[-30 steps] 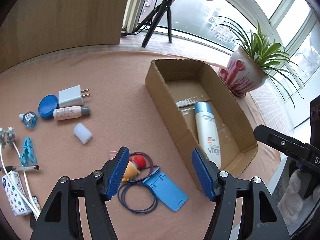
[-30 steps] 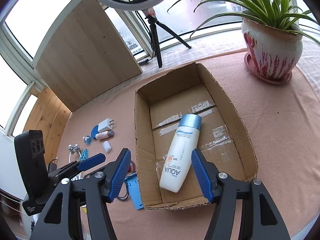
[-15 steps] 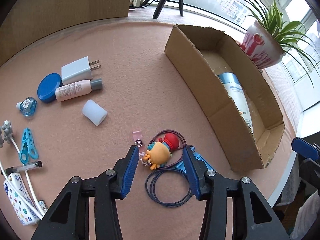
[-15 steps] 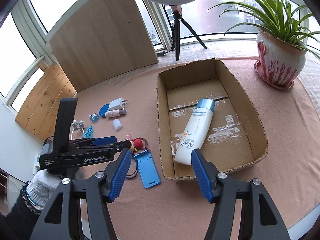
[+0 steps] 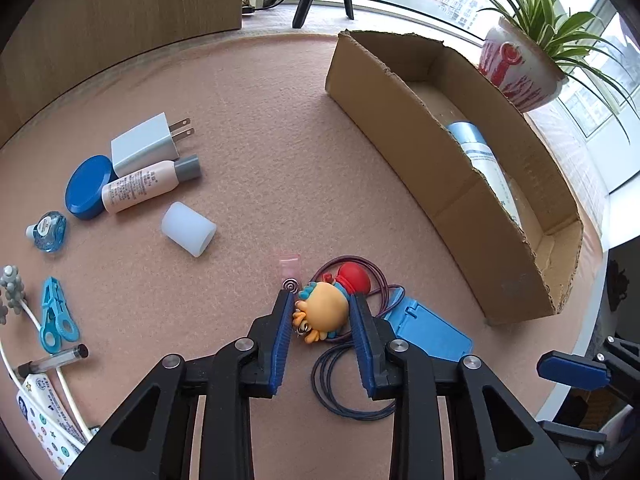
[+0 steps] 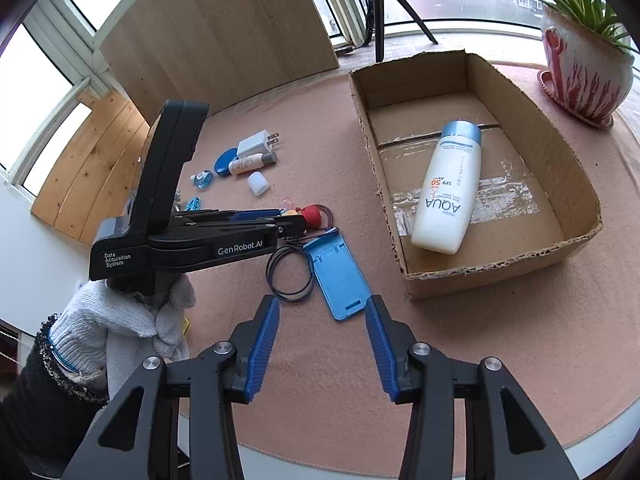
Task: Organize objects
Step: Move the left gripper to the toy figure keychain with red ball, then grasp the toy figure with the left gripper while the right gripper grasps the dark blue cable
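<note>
Box (image 6: 576,184) is loaded with one bottle (image 6: 446,188) only; beside it, toy (image 5: 322,316) is bracketed by closing left gripper (image 5: 322,320); right gripper (image 6: 320,344) is apart, empty.

On the tabletop (image 6: 460,340) a bottle (image 6: 448,188) lies in the cardboard box (image 6: 576,168) at right, a phone stand (image 6: 340,276) just left of it, a charger (image 5: 144,146) and small items further left.

Both grippers are black with ribbed blue pads and silver screws. The left gripper (image 6: 294,216) reads "GenRobot.AI" and "Data Acquisition System". The hand (image 6: 132,312) wears a white knit glove, dark sleeve.
</note>
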A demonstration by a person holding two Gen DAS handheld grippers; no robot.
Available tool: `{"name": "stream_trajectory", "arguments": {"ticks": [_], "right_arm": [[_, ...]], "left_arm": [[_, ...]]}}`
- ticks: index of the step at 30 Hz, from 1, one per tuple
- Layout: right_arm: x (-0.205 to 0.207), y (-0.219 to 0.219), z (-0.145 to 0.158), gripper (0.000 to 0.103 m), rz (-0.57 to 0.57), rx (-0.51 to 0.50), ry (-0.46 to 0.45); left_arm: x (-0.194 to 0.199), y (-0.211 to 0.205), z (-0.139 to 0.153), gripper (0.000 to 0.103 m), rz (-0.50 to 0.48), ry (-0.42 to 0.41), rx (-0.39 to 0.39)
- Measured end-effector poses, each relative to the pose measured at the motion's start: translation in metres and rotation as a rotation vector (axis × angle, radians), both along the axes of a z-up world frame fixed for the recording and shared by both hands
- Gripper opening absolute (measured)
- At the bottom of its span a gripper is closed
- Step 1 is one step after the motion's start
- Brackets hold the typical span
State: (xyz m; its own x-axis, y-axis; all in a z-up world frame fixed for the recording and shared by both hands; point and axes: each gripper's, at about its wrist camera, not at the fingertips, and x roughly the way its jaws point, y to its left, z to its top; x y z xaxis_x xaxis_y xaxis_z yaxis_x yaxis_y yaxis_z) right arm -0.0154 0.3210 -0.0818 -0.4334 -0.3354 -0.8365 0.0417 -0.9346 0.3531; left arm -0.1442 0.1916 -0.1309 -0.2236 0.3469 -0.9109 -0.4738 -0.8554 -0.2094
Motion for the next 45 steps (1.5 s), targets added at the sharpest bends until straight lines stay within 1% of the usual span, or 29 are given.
{"name": "stream_trajectory", "arguments": {"ticks": [3, 7, 10, 14, 18, 21, 23, 24, 26, 27, 29, 31, 34, 37, 39, 41, 43, 45], "right_arm": [[-0.003, -0.011, -0.009, 0.040, 0.012, 0.014, -0.016], [-0.008, -0.019, -0.018, 0.038, 0.020, 0.021, -0.037], [-0.011, -0.027, -0.022, 0.038, 0.037, 0.032, -0.045], [-0.019, -0.039, -0.031, 0.038, 0.065, 0.038, -0.058], [-0.029, -0.053, -0.043, 0.031, 0.099, 0.035, -0.088], [-0.035, -0.064, -0.054, 0.026, 0.128, 0.055, -0.110], [-0.037, -0.068, -0.060, 0.026, 0.136, 0.076, -0.118], [-0.037, -0.070, -0.060, 0.026, 0.136, 0.084, -0.106], [-0.039, -0.070, -0.058, 0.027, 0.137, 0.080, -0.093], [-0.041, -0.070, -0.058, 0.030, 0.143, 0.069, -0.097], [-0.042, -0.072, -0.059, 0.032, 0.159, 0.070, -0.103], [-0.041, -0.076, -0.059, 0.032, 0.187, 0.105, -0.101], [-0.038, -0.083, -0.058, 0.032, 0.220, 0.188, -0.090], [-0.033, -0.075, -0.057, 0.032, 0.205, 0.175, -0.106], [-0.031, -0.066, -0.055, 0.032, 0.168, 0.166, -0.103], [-0.029, -0.059, -0.053, 0.032, 0.135, 0.144, -0.103], [-0.030, -0.056, -0.055, 0.032, 0.121, 0.156, -0.114], [-0.030, -0.051, -0.056, 0.032, 0.092, 0.148, -0.121]], "left_arm": [[0.001, -0.008, 0.000, 0.030, 0.003, 0.003, 0.003], [0.005, -0.024, -0.001, 0.030, 0.029, -0.014, 0.030], [0.009, -0.045, -0.001, 0.030, 0.064, -0.061, 0.097], [0.012, -0.069, 0.005, 0.030, 0.095, -0.059, 0.128], [0.011, -0.097, 0.006, 0.030, 0.151, -0.064, 0.144], [0.009, -0.111, 0.003, 0.030, 0.179, -0.045, 0.102], [0.009, -0.116, 0.001, 0.030, 0.181, -0.046, 0.098], [0.009, -0.117, 0.000, 0.030, 0.185, -0.042, 0.093], [0.008, -0.117, -0.002, 0.030, 0.188, -0.045, 0.093], [0.008, -0.117, -0.003, 0.030, 0.191, -0.047, 0.098], [0.010, -0.117, -0.004, 0.030, 0.188, -0.051, 0.109], [0.012, -0.117, -0.004, 0.030, 0.178, -0.056, 0.115], [0.018, -0.112, -0.002, 0.030, 0.155, -0.037, 0.102], [0.024, -0.107, -0.003, 0.031, 0.133, -0.022, 0.077], [0.027, -0.105, -0.003, 0.035, 0.127, -0.008, 0.055], [0.029, -0.104, -0.005, 0.036, 0.119, -0.007, 0.049], [0.029, -0.104, -0.005, 0.036, 0.122, -0.006, 0.049], [0.029, -0.104, -0.005, 0.036, 0.118, -0.002, 0.047]]}}
